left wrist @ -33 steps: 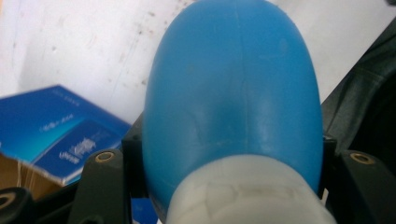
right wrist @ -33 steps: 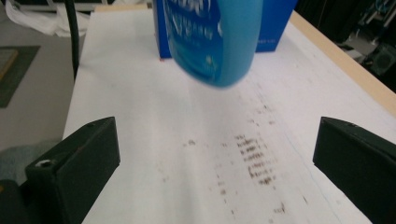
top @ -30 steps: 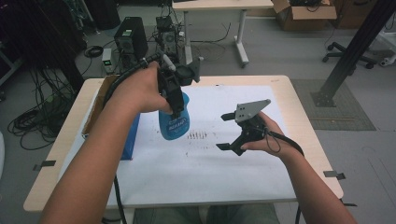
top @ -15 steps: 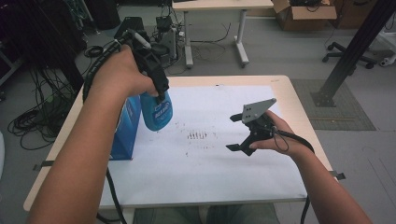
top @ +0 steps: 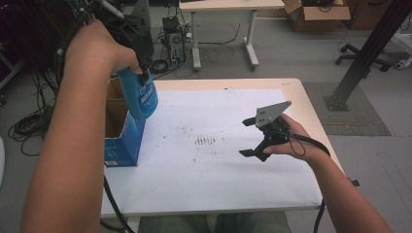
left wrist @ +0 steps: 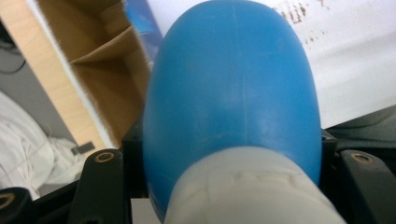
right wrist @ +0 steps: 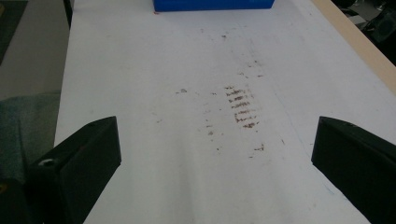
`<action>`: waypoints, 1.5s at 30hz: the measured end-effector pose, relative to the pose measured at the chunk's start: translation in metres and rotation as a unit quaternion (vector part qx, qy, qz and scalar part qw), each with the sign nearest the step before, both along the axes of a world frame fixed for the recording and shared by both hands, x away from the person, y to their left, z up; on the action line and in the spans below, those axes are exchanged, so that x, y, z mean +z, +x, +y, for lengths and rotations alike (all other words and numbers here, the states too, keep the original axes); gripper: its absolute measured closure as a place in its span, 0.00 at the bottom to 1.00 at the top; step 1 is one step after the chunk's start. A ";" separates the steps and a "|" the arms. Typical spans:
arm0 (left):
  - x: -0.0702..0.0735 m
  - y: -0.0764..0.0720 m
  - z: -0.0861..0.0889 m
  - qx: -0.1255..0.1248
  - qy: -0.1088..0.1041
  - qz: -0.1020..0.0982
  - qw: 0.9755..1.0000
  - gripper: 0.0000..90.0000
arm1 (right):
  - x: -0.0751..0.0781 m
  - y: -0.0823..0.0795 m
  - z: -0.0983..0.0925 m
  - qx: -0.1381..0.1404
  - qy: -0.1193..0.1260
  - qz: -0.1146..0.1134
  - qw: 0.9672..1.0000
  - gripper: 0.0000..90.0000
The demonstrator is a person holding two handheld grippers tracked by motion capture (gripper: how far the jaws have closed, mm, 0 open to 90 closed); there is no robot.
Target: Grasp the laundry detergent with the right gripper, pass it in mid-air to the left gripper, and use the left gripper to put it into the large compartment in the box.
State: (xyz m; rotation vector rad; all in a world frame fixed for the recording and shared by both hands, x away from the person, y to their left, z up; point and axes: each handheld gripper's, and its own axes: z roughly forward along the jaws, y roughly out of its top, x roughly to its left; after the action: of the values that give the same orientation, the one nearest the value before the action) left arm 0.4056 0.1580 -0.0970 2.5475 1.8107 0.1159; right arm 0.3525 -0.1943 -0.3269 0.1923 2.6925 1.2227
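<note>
- Left gripper (top: pixel 141 65), upper left of the high view: clamped tight on the neck of a blue bottle (top: pixel 140 94), holding it in the air above the open box.
- Right gripper (top: pixel 255 138), right of centre in the high view: jaws spread wide, nothing between them, hovering low over the white sheet.
- Table (top: pixel 311 109): pale wood, mostly covered by a white sheet (top: pixel 214 184).
- White sheet again in the right gripper view (right wrist: pixel 187 163): brown smudges (right wrist: pixel 240 107) near the middle.
- Open cardboard box (top: pixel 121 141): blue outside, brown inside, at left edge of the table, just below the bottle.
- Bottle in the left gripper view (left wrist: pixel 233 84): rounded blue body, pale neck at the bottom between the jaws.
</note>
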 end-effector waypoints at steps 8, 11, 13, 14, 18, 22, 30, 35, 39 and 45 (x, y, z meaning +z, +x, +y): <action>0.013 0.006 0.029 0.063 -0.011 0.002 0.998 0.43 | -0.002 0.000 -0.002 0.000 0.004 0.001 1.000 0.02; 0.016 0.007 0.036 0.077 -0.008 0.003 0.997 0.43 | -0.002 0.001 -0.002 0.001 0.004 0.002 1.000 0.02; 0.017 0.009 0.042 0.086 -0.008 0.005 0.996 0.43 | -0.002 0.001 -0.003 0.000 0.005 0.004 1.000 0.02; 0.017 0.009 0.045 0.094 -0.010 0.005 0.996 0.43 | -0.002 0.002 -0.003 -0.001 0.004 0.003 1.000 0.02; 0.015 0.011 0.057 0.110 -0.007 0.006 0.994 0.43 | -0.003 0.003 -0.003 0.000 0.005 0.004 1.000 0.02; 0.012 0.012 0.067 0.125 -0.007 0.007 0.992 0.43 | -0.005 0.004 -0.003 0.000 0.003 0.006 1.000 0.02; 0.006 0.011 0.083 0.141 -0.008 0.010 0.990 0.43 | -0.004 0.006 -0.002 0.000 -0.002 0.010 1.000 0.02; -0.001 0.012 0.090 0.148 -0.007 0.013 0.989 0.43 | 0.000 0.005 -0.004 0.000 -0.008 0.008 1.000 0.02; -0.008 0.013 0.097 0.155 -0.007 0.016 0.988 0.43 | 0.001 0.005 -0.006 -0.001 -0.010 0.007 1.000 0.02; -0.021 0.016 0.102 0.154 -0.010 0.022 0.988 0.43 | 0.003 0.004 -0.008 -0.003 -0.012 0.007 1.000 0.02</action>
State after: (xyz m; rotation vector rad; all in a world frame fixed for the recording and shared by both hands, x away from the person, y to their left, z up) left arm 0.4213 0.2599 -0.1179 2.2540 2.1981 0.0460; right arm 0.3563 -0.2023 -0.3235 0.2056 2.7146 1.1901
